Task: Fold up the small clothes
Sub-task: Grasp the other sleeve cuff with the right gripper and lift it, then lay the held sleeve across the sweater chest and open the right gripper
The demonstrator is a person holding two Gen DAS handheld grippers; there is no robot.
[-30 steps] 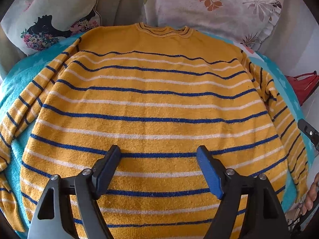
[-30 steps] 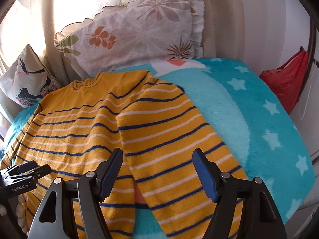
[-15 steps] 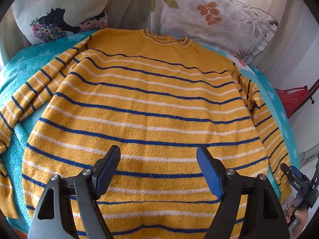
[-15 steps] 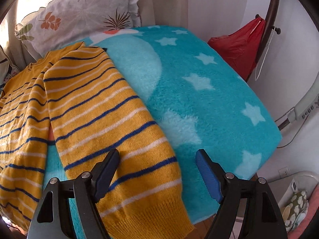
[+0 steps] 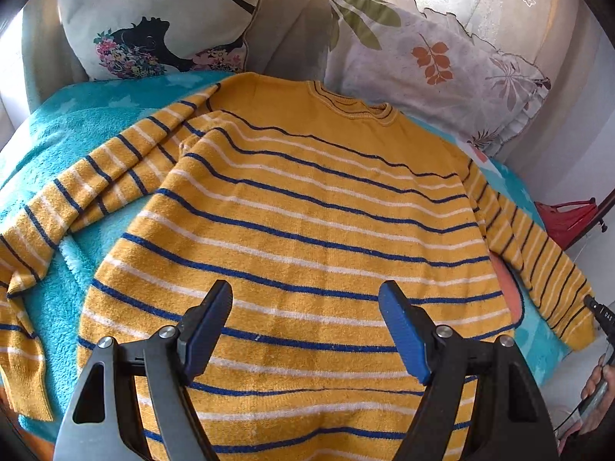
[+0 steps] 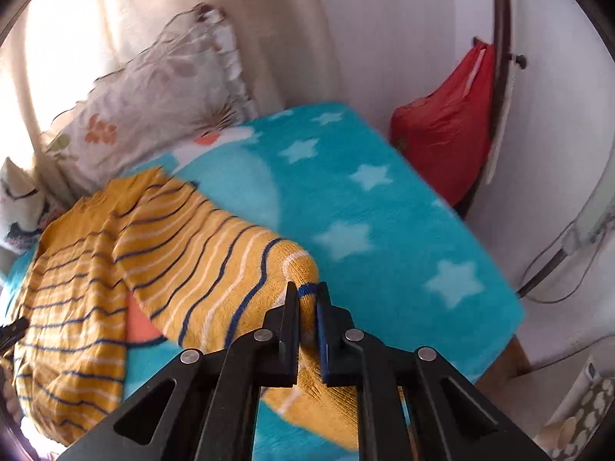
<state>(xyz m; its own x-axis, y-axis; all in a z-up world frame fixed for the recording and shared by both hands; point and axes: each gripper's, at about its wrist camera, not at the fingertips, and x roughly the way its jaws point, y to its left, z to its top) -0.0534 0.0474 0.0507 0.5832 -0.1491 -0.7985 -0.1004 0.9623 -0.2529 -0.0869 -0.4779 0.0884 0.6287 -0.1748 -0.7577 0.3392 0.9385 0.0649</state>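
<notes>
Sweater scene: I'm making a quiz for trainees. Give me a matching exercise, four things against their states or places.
Things:
1. left gripper
2. right gripper
3. red bag
4. leaf-print pillow

States or places:
A. hanging beside the blanket's far corner
B. shut on the sweater's sleeve
C. open above the sweater's body
D. behind the collar

Pairs: 1-C, 2-B, 3-A, 4-D

The sweater (image 5: 307,230) is a fuzzy, matt knit with ribbed cuffs. Under it the star-printed blanket (image 6: 365,211) is thick, plush fleece. The leaf-print pillow (image 5: 434,69) is smooth woven cloth with a ruffled edge. The red bag (image 6: 446,123) looks like thin, slightly glossy plastic.
</notes>
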